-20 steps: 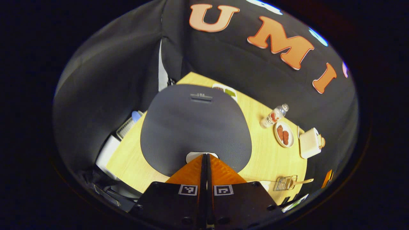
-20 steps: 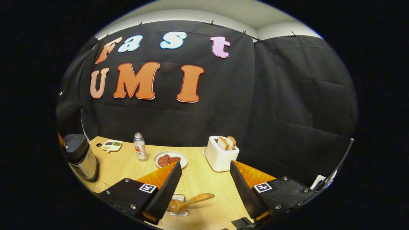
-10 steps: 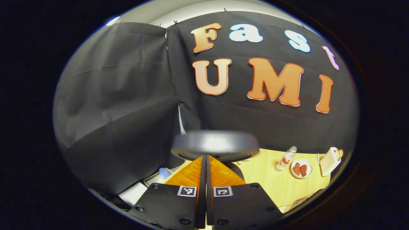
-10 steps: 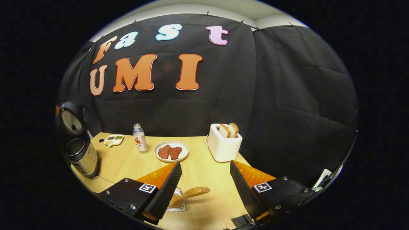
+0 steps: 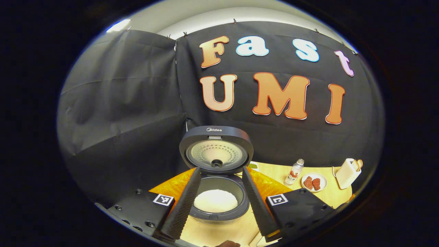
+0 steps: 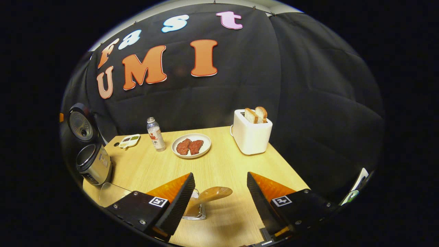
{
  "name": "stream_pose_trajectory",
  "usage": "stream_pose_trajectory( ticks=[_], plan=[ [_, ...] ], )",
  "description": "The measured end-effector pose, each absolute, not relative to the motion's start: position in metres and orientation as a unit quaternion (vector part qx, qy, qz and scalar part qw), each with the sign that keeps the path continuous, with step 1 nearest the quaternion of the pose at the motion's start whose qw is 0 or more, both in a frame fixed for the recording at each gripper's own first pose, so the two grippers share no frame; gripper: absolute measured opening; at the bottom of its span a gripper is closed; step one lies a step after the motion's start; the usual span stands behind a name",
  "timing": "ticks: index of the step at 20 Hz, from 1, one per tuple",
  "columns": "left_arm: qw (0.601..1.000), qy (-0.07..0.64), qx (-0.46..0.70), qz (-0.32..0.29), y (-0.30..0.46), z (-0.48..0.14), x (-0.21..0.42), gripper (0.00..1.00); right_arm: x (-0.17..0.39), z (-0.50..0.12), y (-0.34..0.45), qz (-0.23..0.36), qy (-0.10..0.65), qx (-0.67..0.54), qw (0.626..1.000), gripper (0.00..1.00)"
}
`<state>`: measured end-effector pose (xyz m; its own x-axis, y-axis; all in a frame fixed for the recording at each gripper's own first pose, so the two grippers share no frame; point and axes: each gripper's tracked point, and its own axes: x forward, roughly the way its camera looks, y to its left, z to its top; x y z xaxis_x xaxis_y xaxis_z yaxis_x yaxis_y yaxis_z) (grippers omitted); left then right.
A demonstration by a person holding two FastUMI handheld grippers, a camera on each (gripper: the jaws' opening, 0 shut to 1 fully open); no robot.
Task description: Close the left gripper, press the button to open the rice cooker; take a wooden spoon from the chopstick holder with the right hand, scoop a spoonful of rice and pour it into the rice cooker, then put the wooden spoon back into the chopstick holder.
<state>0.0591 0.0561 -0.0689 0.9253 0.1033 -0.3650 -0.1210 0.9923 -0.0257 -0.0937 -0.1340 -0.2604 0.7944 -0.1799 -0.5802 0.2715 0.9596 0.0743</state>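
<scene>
Hovering with fingers spread and empty, the right tongs (image 6: 219,202) frame the wooden spoon (image 6: 209,195), whose smooth rounded end juts from a wire holder (image 6: 196,210) just ahead. Left tongs (image 5: 217,202), also parted and holding nothing, flank the cooker (image 5: 216,199): lid (image 5: 216,149) up, so the opening is done, white rice in the dark round pot. Grabbing, scooping, pouring and returning remain. Farther across the pale woodgrain surface (image 6: 226,161) stands a boxy white toaster (image 6: 252,132).

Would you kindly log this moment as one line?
rice cooker: lid up | left tongs: open | right tongs: open, empty | wooden spoon: in holder
</scene>
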Motion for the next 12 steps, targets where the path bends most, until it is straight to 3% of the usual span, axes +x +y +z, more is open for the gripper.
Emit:
stream_pose_trajectory(
  ticks=[4, 6, 12],
  plan=[
    [0.980, 0.189, -0.018, 0.067, 0.052, -0.070, 0.043, 0.84, -0.096, -0.291, -0.123, -0.103, 0.326, 0.119, 0.932, 0.94],
    [0.980, 0.188, -0.011, 0.071, 0.053, -0.068, 0.038, 0.84, -0.096, -0.304, -0.116, -0.101, 0.338, 0.155, 0.923, 0.88],
    [0.978, 0.195, -0.005, 0.071, 0.051, -0.067, 0.033, 0.84, -0.091, -0.324, -0.089, -0.089, 0.352, 0.216, 0.907, 0.45]
  ],
)
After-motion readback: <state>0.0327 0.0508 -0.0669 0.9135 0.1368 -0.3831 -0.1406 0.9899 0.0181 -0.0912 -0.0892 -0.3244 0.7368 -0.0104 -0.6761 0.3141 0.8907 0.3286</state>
